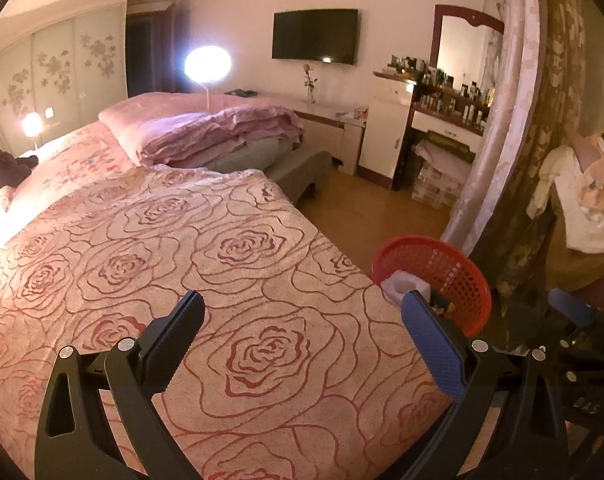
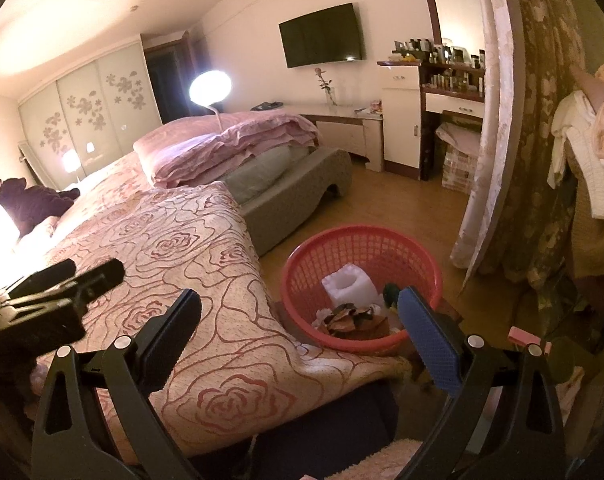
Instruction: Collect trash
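A red mesh basket [image 2: 361, 244] stands on the floor by the bed's corner. It holds a white foam block [image 2: 347, 284], brown dry leaves [image 2: 349, 318] and other scraps. The basket also shows in the left wrist view [image 1: 441, 268], with the foam block [image 1: 401, 282] at its rim. My left gripper [image 1: 302, 320] is open and empty above the rose-patterned bedspread [image 1: 222, 248]. My right gripper [image 2: 300, 316] is open and empty, over the bed's corner and the near side of the basket. The left gripper shows in the right wrist view [image 2: 68, 274] at the left.
Folded pink quilts [image 1: 206, 128] lie on the far part of the bed. A grey bench [image 2: 302, 188] stands at the bed's foot. Curtains [image 2: 533, 140] hang at the right with clothes [image 2: 589, 168] beside them. A dressing table [image 1: 441, 112] with bottles is by the far wall.
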The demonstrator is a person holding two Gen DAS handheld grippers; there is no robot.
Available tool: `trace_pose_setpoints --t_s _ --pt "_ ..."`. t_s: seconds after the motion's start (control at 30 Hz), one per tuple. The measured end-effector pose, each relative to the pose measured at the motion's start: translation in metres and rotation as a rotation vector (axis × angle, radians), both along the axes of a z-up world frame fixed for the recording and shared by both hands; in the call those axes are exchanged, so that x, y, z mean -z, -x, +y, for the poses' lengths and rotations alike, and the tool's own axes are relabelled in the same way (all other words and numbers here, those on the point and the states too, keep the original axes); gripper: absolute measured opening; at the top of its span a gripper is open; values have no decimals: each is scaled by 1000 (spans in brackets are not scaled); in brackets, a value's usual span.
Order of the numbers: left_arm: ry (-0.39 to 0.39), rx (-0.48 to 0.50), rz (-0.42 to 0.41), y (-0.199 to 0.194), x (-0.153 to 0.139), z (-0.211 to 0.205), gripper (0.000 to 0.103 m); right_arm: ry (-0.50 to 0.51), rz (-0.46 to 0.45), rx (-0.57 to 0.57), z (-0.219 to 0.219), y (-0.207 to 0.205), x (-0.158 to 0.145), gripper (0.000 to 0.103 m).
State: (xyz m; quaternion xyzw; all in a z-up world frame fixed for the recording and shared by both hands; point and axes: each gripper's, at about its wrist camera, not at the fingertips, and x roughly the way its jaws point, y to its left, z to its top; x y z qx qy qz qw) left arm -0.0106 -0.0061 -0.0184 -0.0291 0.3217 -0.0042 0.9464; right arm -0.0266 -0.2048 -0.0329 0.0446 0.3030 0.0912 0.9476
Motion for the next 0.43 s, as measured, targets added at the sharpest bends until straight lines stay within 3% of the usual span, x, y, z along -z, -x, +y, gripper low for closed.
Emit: trace_pose_setpoints --t_s 0.3,0.43 --pt "-7 -64 28 4 -1 23 95 21 18 -51 19 8 10 96" --pt "-23 -151 40 14 2 53 95 57 9 -210 64 20 28 96"
